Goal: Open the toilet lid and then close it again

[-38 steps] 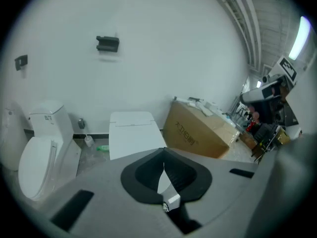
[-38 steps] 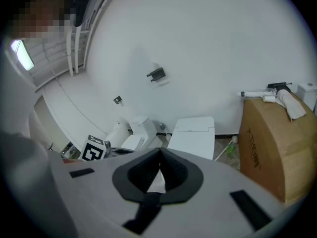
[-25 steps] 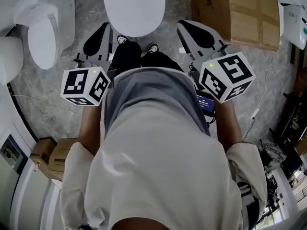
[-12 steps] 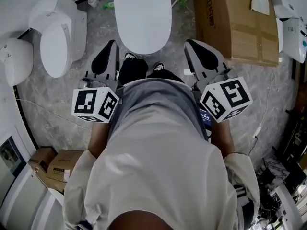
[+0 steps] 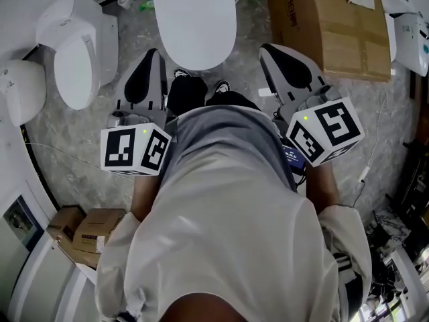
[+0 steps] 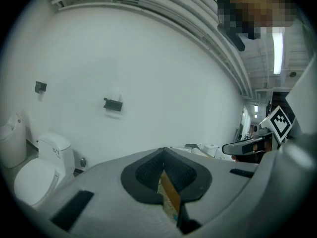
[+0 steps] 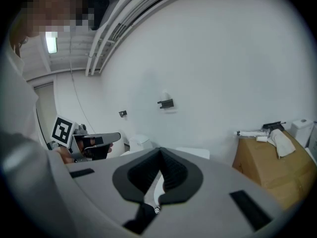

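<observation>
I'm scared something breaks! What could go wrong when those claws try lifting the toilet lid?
The left gripper and right gripper are both shut, so they might slide along the smooth, closed toilet lid instead of catching its edge. The cardboard box stands close on the right and could get bumped.

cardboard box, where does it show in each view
head view: cardboard box, top right, beside the closed toilet.
left gripper view: only a brown sliver low centre, probably it.
right gripper view: lower right.
shared landmark: black wall bracket, in both gripper views, not the head view.
</observation>
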### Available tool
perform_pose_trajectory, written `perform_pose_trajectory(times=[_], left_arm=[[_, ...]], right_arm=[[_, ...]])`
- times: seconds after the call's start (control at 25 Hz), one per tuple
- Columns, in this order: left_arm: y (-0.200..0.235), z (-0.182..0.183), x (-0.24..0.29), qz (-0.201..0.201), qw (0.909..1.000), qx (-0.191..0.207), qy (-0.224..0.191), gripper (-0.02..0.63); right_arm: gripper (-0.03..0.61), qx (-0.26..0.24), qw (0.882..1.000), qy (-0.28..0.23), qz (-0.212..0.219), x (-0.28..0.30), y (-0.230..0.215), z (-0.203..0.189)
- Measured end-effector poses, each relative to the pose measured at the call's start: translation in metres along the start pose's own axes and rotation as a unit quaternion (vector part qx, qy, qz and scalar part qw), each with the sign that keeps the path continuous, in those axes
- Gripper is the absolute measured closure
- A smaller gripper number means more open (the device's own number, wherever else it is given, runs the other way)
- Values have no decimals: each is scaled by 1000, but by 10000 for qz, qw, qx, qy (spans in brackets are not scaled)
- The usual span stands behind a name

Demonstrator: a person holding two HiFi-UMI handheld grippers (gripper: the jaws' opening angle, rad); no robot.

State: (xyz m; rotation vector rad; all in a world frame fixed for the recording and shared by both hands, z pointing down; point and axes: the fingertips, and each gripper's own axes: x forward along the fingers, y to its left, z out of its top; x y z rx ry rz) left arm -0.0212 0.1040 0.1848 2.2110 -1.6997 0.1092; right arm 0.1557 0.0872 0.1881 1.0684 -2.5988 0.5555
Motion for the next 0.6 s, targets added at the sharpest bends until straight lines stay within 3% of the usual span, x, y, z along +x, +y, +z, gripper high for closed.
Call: perform_pose_trajectory(times=[0.6], left_arm=[[-8,-16,13,-168,9996,-91,215,606]], right_arm=[[569,-23,9999,135,56,-3,-7,-10]])
